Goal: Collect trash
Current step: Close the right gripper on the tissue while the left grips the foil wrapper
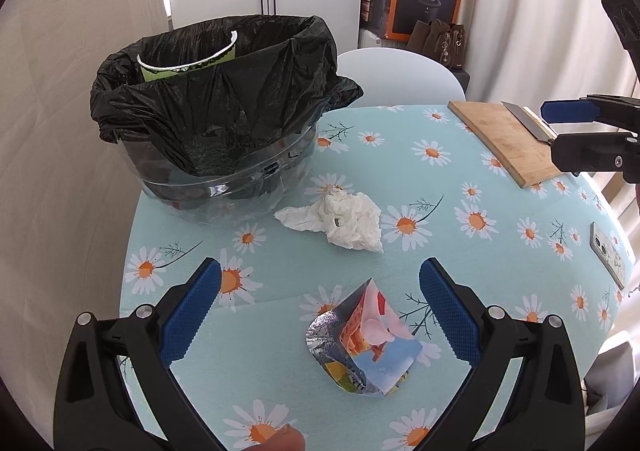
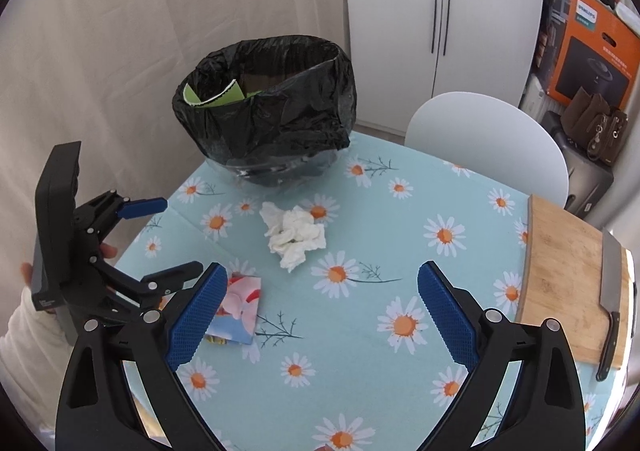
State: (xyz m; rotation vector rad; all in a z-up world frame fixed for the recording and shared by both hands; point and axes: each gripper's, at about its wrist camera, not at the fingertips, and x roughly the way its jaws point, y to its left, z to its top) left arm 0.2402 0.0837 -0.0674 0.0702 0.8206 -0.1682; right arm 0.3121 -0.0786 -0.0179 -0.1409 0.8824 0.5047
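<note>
Two tongs hang released over the bench [image 1: 460, 271]: your left tongs [image 1: 320, 307] straddle the foil wrapper [image 1: 360, 343], your right tongs [image 2: 318, 311] hold nothing. Crumpled tissue [image 2: 294, 237] lies nearer the lined bin [image 2: 272, 111]. Clench off-centre and the slick wrapper may likely skid aside.

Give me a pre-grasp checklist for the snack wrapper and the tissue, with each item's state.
1. Left tongs open wide: ok.
2. Snack wrapper lies between the left fingers, not yet pinched: ok.
3. Right tongs open, nothing between them: ok.
4. Crumpled tissue lies free on the tablecloth, ahead of the right tongs: ok.
5. Bin open, black liner in place, room inside: ok.
6. Cleaver on the cutting board, well aside from both pieces: ok.
</note>
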